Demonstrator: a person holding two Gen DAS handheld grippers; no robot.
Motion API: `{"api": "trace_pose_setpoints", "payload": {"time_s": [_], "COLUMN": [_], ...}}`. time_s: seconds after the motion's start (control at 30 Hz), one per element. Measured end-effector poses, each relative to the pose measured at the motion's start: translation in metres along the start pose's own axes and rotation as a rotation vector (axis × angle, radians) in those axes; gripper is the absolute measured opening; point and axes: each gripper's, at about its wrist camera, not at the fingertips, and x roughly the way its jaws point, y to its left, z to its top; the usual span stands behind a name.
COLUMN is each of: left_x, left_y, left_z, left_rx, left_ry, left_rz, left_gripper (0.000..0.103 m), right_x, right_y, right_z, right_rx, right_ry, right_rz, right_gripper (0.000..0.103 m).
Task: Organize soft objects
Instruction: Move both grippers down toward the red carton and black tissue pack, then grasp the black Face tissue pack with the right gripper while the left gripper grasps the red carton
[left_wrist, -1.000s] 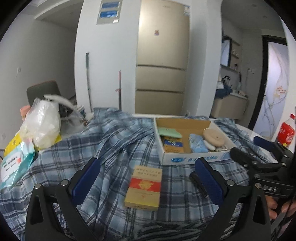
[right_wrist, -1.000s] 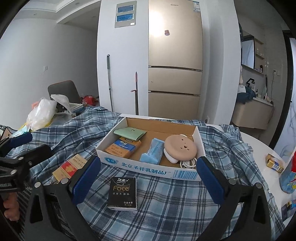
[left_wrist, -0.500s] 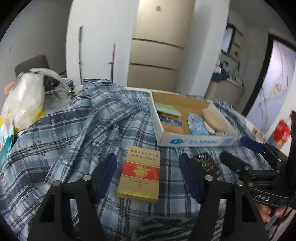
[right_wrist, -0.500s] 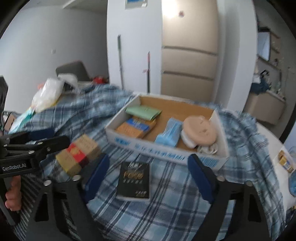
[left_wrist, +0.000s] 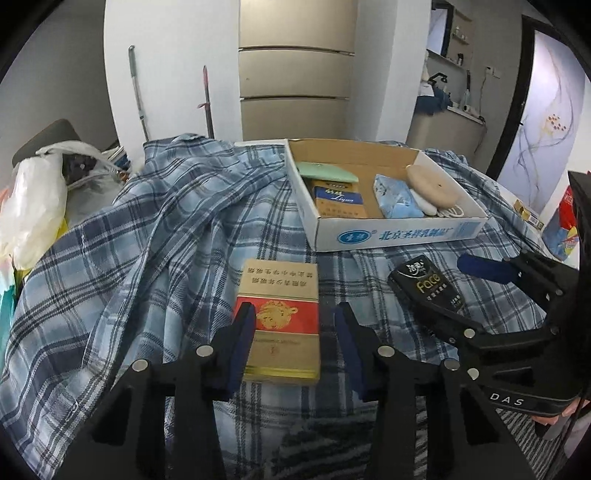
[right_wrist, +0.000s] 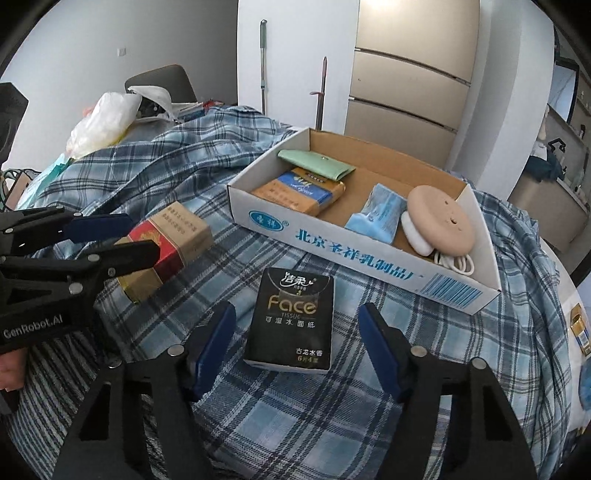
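A gold and red pack (left_wrist: 280, 317) lies on the plaid cloth (left_wrist: 155, 236). My left gripper (left_wrist: 293, 323) is down over it, jaws closing with the pack between them. The left pad is at its edge and a small gap shows at the right pad. A black "Face" tissue pack (right_wrist: 291, 317) lies between the closing jaws of my right gripper (right_wrist: 297, 339), with gaps on both sides. Each gripper shows in the other's view: the left gripper (right_wrist: 142, 238) around the gold pack (right_wrist: 166, 243), the right gripper (left_wrist: 428, 275) around the tissue pack (left_wrist: 424, 286).
An open white cardboard box (right_wrist: 351, 254) behind the packs holds a green pouch (right_wrist: 314, 164), an orange and blue pack, a blue tissue pack (right_wrist: 380, 212) and a round beige item (right_wrist: 439, 225) with a white cable. A plastic bag (left_wrist: 29, 206) lies left. A red bottle (left_wrist: 565, 210) stands right.
Both grippers have come down and tilted toward the table. Their jaws have narrowed from wide open, the left around the gold and red pack, the right around the black tissue pack.
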Motion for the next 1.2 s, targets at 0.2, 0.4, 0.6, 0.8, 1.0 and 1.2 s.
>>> {"api": "trace_pose_setpoints", "payload": {"time_s": [0.2, 0.4, 0.6, 0.8, 1.0, 1.2], "left_x": [0.001, 0.008, 0.013, 0.015, 0.016, 0.012], "left_y": [0.006, 0.006, 0.0, -0.004, -0.005, 0.005], "left_z": [0.0, 0.001, 0.0, 0.0, 0.0, 0.0], "left_rx": [-0.026, -0.026, 0.004, 0.025, 0.035, -0.016], "left_ry": [0.004, 0.036, 0.061, 0.07, 0.076, 0.061], "left_rz": [0.01, 0.017, 0.03, 0.034, 0.062, 0.02], "left_gripper": [0.052, 0.067, 0.067, 0.067, 0.067, 0.067], "right_x": [0.002, 0.006, 0.008, 0.008, 0.01, 0.012], "right_y": [0.001, 0.0, -0.001, -0.002, -0.002, -0.002], "right_z": [0.001, 0.001, 0.001, 0.001, 0.001, 0.001], "right_rx": [-0.007, -0.005, 0.0, 0.007, 0.001, 0.0], "right_ry": [0.014, 0.035, 0.043, 0.043, 0.051, 0.061], "right_rz": [0.001, 0.005, 0.015, 0.019, 0.016, 0.018], "right_gripper": [0.065, 0.054, 0.047, 0.047, 0.047, 0.047]}}
